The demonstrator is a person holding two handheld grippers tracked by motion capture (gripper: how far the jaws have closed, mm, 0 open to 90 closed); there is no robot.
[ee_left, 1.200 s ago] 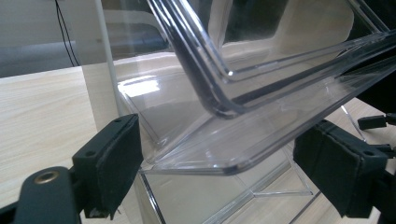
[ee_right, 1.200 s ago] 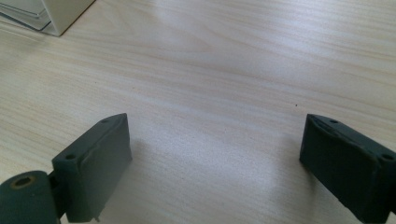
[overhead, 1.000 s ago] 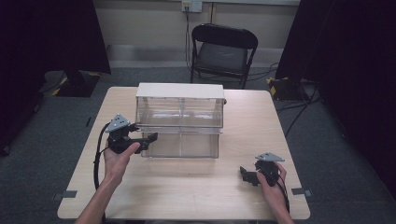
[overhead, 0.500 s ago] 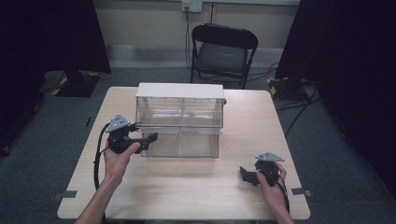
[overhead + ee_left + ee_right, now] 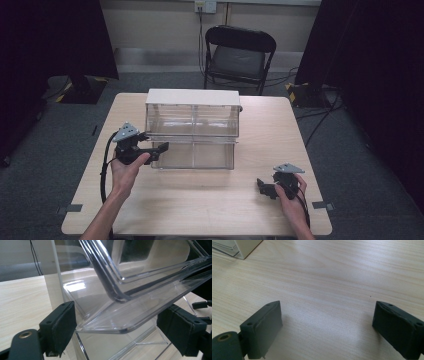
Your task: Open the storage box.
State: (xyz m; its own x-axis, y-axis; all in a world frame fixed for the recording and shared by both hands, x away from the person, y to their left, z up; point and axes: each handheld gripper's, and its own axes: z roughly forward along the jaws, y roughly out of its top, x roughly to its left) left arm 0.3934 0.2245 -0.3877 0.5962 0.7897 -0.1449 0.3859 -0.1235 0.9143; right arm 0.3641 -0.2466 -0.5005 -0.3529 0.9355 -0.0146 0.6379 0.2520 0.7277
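Note:
A clear plastic drawer cabinet (image 5: 192,127) with a white top stands at the middle of the wooden table (image 5: 200,200). My left gripper (image 5: 159,149) is at its lower left front corner, open, its jaws wide on either side of the clear drawer's front edge (image 5: 117,322); the lower left drawer looks pulled out a little. My right gripper (image 5: 264,187) rests low over bare table near the front right, open, with nothing between its jaws (image 5: 324,327). The cabinet's corner (image 5: 234,247) shows at the top left of the right gripper view.
A black folding chair (image 5: 239,55) stands behind the table on grey carpet. Dark curtains hang at both sides. Cables run along the floor at the right. Bare table lies in front of the cabinet between the two hands.

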